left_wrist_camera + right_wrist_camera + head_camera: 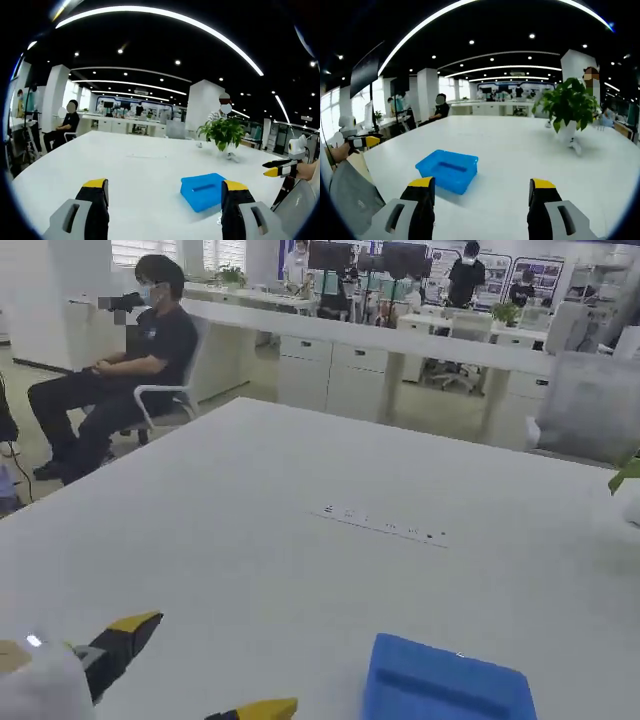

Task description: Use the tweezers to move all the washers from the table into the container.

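Observation:
The blue container (445,685) sits on the white table (300,500) at the near edge. It lies front right of my left gripper (165,186) and front left of my right gripper (481,183). My left gripper (215,665) is at the bottom left, its yellow-tipped jaws wide apart and empty, so it is open. My right gripper is open too, with nothing between its jaws; it pokes into the left gripper view from the right (280,170). The container (447,170) looks empty inside. A faint row of small marks (385,525) crosses mid-table; I cannot tell what they are.
A potted plant (567,107) stands on the table's far right side. A person sits on a chair (130,360) beyond the table's far left corner. A grey chair back (595,405) rises at the far right edge. Desks and people fill the room behind.

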`<state>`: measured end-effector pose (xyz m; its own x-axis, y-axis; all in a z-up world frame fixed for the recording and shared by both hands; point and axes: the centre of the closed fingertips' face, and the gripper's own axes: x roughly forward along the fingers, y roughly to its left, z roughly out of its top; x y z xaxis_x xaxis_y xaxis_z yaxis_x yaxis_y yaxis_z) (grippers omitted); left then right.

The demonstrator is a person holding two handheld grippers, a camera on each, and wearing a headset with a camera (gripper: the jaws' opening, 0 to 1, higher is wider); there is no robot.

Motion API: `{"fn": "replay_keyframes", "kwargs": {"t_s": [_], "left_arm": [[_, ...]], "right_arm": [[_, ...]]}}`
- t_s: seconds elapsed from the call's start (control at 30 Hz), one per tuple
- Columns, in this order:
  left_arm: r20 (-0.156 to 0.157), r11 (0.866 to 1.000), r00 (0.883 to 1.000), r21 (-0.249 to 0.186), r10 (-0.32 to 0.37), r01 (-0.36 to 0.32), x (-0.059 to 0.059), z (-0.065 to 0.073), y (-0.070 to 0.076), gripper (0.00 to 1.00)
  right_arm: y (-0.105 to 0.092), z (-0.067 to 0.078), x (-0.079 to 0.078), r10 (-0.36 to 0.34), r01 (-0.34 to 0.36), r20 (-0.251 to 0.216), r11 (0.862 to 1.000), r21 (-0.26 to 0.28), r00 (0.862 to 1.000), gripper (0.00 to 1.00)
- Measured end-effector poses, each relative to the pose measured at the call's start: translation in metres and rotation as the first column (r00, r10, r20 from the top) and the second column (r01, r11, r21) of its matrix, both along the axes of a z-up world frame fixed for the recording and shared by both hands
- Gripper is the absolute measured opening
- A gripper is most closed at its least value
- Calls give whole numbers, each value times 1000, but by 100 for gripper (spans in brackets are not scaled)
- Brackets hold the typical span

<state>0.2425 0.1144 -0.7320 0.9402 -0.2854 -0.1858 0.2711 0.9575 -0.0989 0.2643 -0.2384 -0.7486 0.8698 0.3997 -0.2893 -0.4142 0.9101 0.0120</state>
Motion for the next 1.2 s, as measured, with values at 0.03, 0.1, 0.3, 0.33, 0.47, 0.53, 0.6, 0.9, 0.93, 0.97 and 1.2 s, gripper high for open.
{"fn": "replay_keyframes", "kwargs": {"t_s": [0.03, 0.1, 0.3, 0.33, 0.47, 0.53, 0.6, 0.9, 0.93, 0.97, 1.2], "left_arm": [[-2, 1000, 1000, 12, -4, 4, 0, -1, -1, 93], [-10, 1000, 1000, 25, -10, 11, 0, -3, -3, 93], [-33, 999, 999, 22, -28, 28, 0, -7, -6, 92], [-41, 999, 999, 21, -34, 35, 0, -9, -8, 92], [-46, 998, 998, 41, -47, 49, 0, -10, -11, 92], [-38, 998, 998, 48, -43, 45, 0, -9, -10, 92], [-44, 998, 999, 52, -33, 35, 0, -10, -8, 91], [-52, 998, 998, 49, -30, 33, 0, -11, -7, 91], [-51, 998, 998, 51, -29, 32, 0, -11, -6, 90], [-52, 998, 998, 52, -29, 32, 0, -11, -6, 90], [-75, 998, 996, 56, -38, 42, -2, -14, -6, 81]], "right_arm": [[-2, 2, 0, -14, 14, 11, 1000, -10, 1000, 75], [-7, 5, 1, -32, 33, 26, 999, -20, 999, 75], [-6, 6, 0, -37, 37, 26, 999, -19, 999, 75], [-6, 5, 0, -35, 36, 22, 999, -20, 999, 74], [-8, 5, 2, -40, 40, 22, 999, -12, 999, 74], [-9, 5, 2, -45, 45, 21, 999, -11, 999, 74], [-8, 4, 2, -42, 42, 14, 999, -13, 999, 74], [-3, 1, 2, -9, 9, 1, 1000, -18, 1000, 74], [-3, 2, 2, -8, 8, 1, 1000, -14, 1000, 74], [-3, 2, 2, -7, 7, 1, 1000, -12, 1000, 74], [-3, 0, 1, -7, 7, -4, 1000, -22, 1000, 74]]}}
